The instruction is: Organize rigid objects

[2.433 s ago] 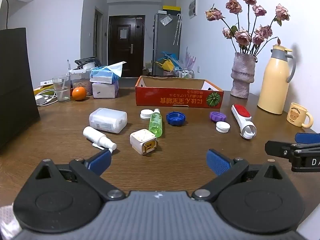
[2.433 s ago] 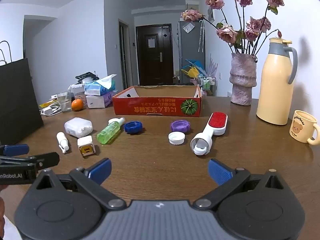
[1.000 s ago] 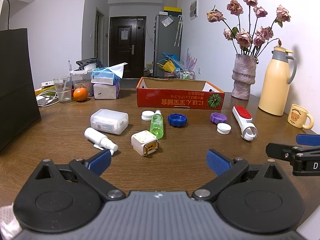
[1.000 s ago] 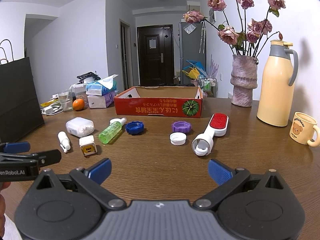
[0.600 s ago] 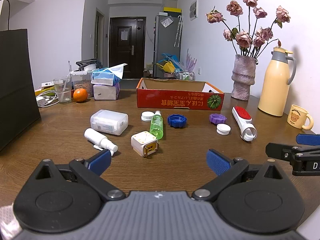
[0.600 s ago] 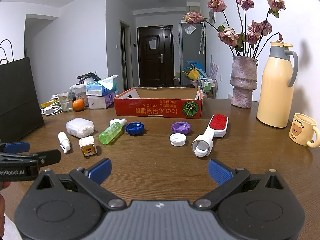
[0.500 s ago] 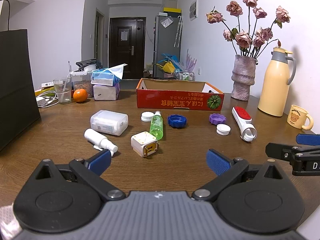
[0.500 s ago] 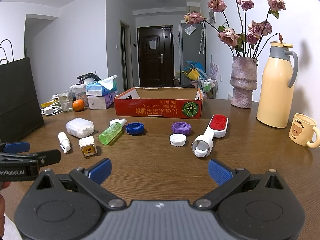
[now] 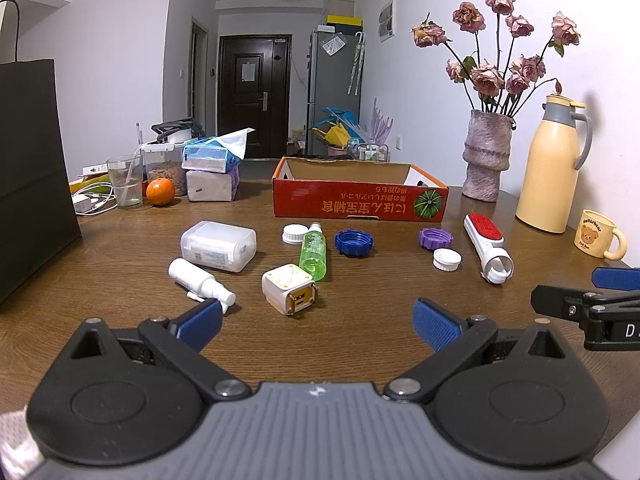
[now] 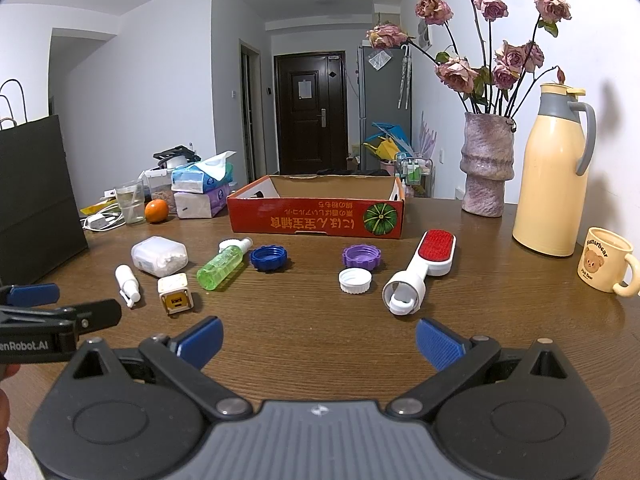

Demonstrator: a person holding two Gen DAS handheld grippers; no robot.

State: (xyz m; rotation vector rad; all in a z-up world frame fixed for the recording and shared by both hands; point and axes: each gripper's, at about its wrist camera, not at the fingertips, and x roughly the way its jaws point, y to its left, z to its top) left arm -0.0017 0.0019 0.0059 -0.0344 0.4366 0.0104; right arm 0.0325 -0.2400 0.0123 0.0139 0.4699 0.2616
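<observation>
On the wooden table lie a white cube charger, a green bottle, a white spray bottle, a clear plastic box, blue lid, purple lid, white lid and a red-and-white lint brush. A red cardboard box stands open behind them. My left gripper and right gripper are both open and empty, held short of the objects.
A black paper bag stands at left. A vase of roses, a yellow thermos and a bear mug stand at right. Tissue packs, a glass and an orange sit at the back left.
Both grippers have drifted very slightly; the objects on the table have not moved. Both stay open.
</observation>
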